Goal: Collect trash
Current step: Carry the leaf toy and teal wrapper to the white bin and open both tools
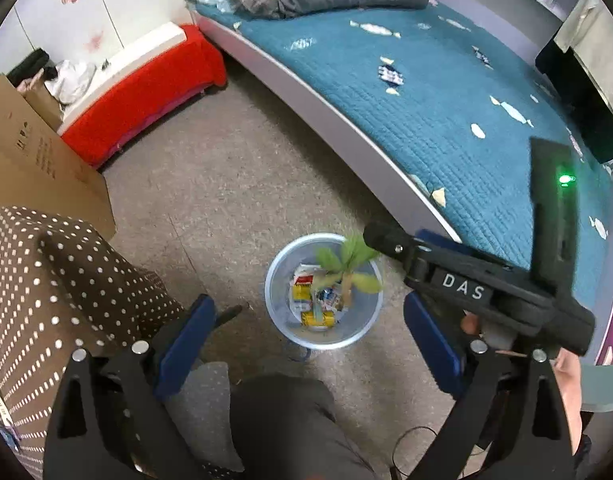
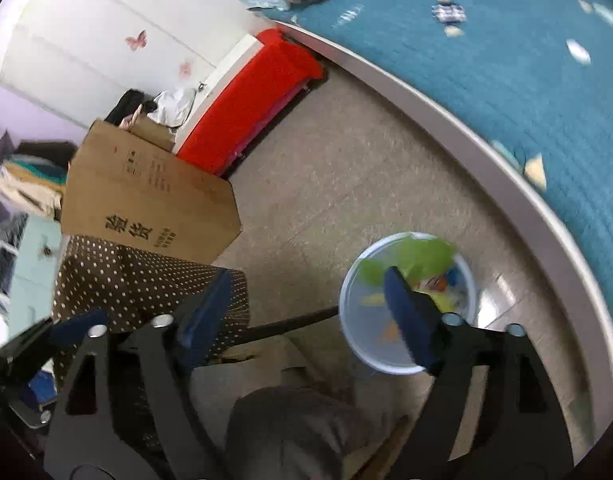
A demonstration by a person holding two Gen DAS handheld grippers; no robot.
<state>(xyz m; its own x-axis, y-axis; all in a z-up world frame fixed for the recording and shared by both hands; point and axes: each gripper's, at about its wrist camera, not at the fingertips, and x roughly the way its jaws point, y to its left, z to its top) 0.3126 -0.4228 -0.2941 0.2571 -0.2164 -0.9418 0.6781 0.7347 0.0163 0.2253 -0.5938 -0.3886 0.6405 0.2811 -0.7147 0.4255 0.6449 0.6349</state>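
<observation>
grey carpet (image 1: 234, 184), teal bed (image 1: 446, 112)

Pale blue bin (image 1: 284, 332), teal quilt (image 1: 446, 120), red bench (image 1: 146, 96), polka-dotted brown cloth (image 1: 46, 280).

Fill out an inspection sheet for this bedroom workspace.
Surface: speckled floor, bare beside the bed.
Job's things: pale blue bin holds wrappers; green leafy piece blurred at its rim.
Clutter: paper scraps on the teal bedspread.
Grippers: left gripper open, empty; right gripper open, empty.
Cables: thin dark loop near the bottom edge.
Surroundings: cardboard box, red bench, polka-dot cloth.
</observation>
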